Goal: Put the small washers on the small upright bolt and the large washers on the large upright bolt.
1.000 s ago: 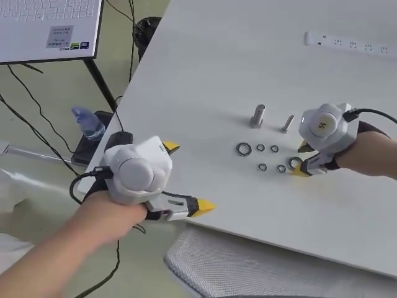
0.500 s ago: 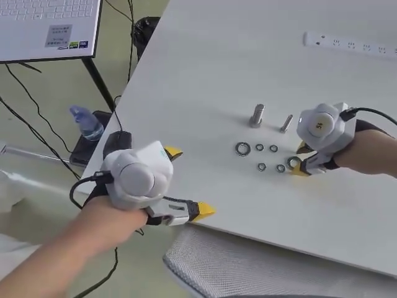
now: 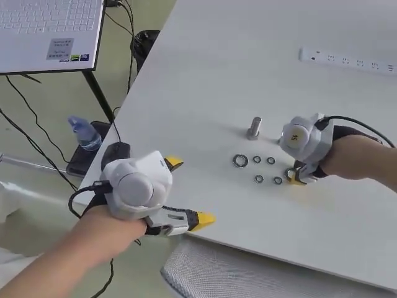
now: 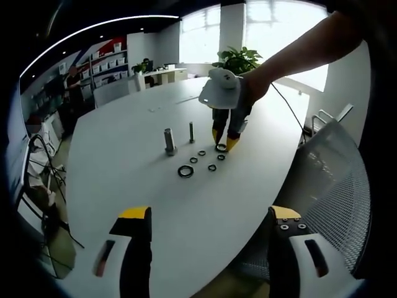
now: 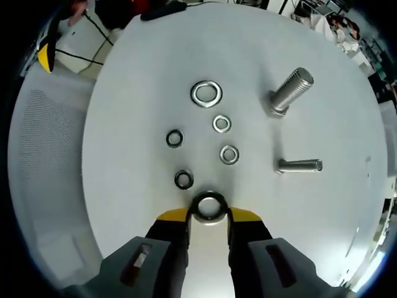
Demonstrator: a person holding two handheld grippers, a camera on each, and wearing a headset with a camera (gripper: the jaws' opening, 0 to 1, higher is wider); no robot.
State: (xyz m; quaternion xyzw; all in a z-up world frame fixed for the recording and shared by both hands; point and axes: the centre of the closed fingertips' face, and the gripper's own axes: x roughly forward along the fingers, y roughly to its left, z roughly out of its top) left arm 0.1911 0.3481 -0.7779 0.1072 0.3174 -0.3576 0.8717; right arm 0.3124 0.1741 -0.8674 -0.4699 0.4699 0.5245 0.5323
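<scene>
Lately the right gripper (image 5: pixel 209 218) has swung steeper over the large washer (image 5: pixel 196 207), jaws pinched on its rim as it lies on the table (image 5: pixel 124 93), person's side of the large bolt (image 5: pixel 289 90), so a lift looks due; left gripper (image 4: pixel 209 214) hangs wide open, well short of that bolt.

No text legible, laptop sticker (image 3: pixel 61 45) too blurred

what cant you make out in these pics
Head view: the small bolt is largely hidden behind the right gripper body.
Right gripper view: whether the tips pinch the large washer or merely flank it; contact is unclear.
Head view: the sticker text on the laptop is too small to read.
</scene>
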